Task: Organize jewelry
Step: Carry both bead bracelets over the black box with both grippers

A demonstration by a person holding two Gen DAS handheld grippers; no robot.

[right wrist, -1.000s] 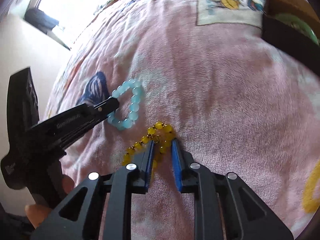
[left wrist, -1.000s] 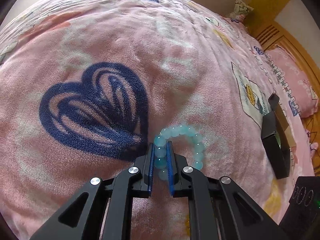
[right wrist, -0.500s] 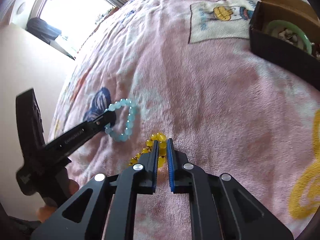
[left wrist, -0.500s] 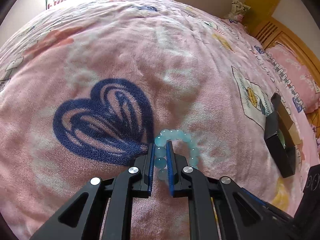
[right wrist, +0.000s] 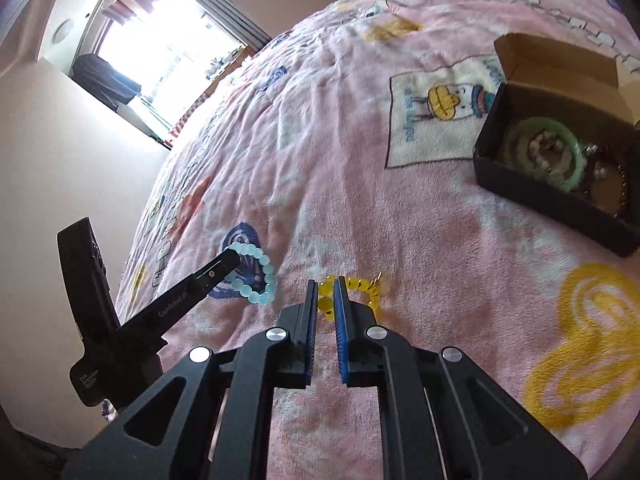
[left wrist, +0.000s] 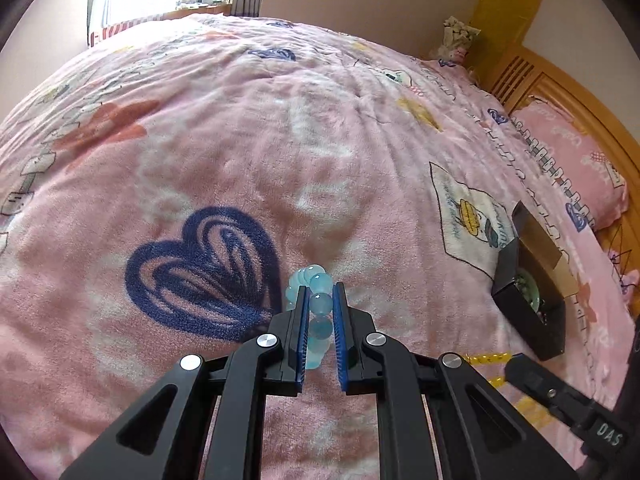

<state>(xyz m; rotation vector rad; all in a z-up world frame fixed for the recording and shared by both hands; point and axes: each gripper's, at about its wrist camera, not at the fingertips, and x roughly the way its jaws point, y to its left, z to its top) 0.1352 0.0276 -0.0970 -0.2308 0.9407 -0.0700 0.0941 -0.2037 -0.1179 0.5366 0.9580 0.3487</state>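
My left gripper (left wrist: 320,294) is shut on a light blue bead bracelet (left wrist: 318,308) and holds it above the pink blanket; the bracelet also hangs from it in the right wrist view (right wrist: 256,276). My right gripper (right wrist: 325,286) is shut on a yellow bead bracelet (right wrist: 352,286), lifted off the blanket; its beads also show in the left wrist view (left wrist: 486,358). An open black jewelry box (right wrist: 532,194) lies to the right, holding a green bangle (right wrist: 568,148) and dark bead bracelets. It also shows in the left wrist view (left wrist: 520,312).
A pink blanket (left wrist: 280,140) with a navy heart print (left wrist: 200,276) covers the bed. A pink pillow (left wrist: 572,156) and wooden headboard (left wrist: 532,76) lie at the far right. A window (right wrist: 160,52) is beyond the bed.
Both grippers have risen from the blanket, each lifting its bracelet. The right gripper closed on the yellow bracelet during this time. The jewelry box has come more into view.
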